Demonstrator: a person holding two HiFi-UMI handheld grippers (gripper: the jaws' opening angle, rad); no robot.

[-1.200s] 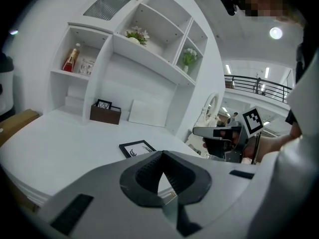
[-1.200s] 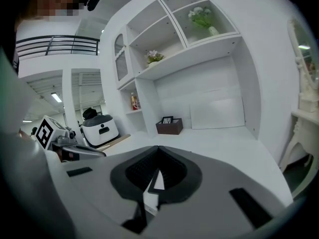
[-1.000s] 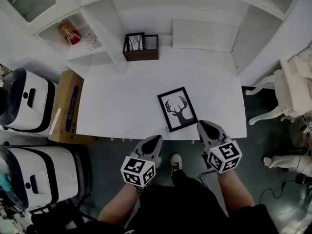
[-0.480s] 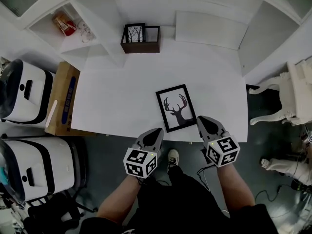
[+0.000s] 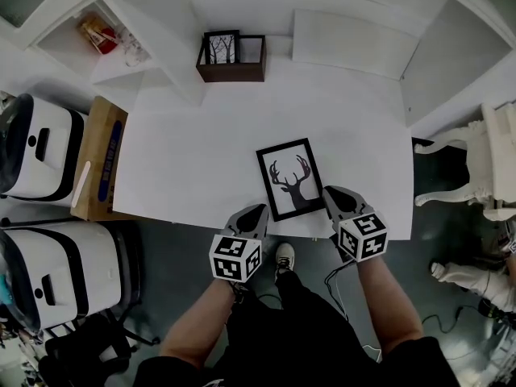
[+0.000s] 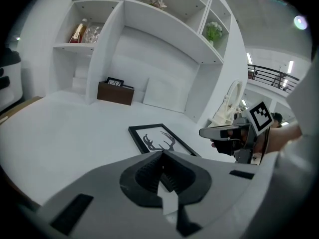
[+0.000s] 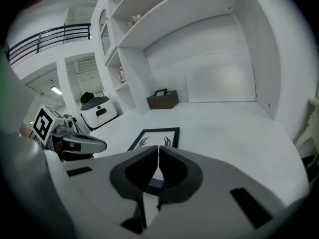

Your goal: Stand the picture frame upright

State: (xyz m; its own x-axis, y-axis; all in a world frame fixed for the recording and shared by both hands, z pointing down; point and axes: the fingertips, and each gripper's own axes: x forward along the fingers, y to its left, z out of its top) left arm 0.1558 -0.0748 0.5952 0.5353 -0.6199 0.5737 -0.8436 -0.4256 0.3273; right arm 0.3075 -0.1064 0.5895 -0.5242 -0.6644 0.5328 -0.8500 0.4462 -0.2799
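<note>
Shows deer-print picture frame [image 5: 289, 178] lying flat near front edge of white table [image 5: 193, 151], left gripper [image 5: 259, 210] and right gripper [image 5: 328, 192] flanking its near end

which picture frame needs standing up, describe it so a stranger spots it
On the big white table, look near the front edge. A black picture frame lies flat there, showing an antlered deer silhouette; the other frame stands upright in the brown box at the back and shows bare trees.

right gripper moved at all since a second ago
Yes. The right gripper has come forward: its marker cube, earlier short of the table's near edge, now overlaps that edge, right of the picture frame.
</note>
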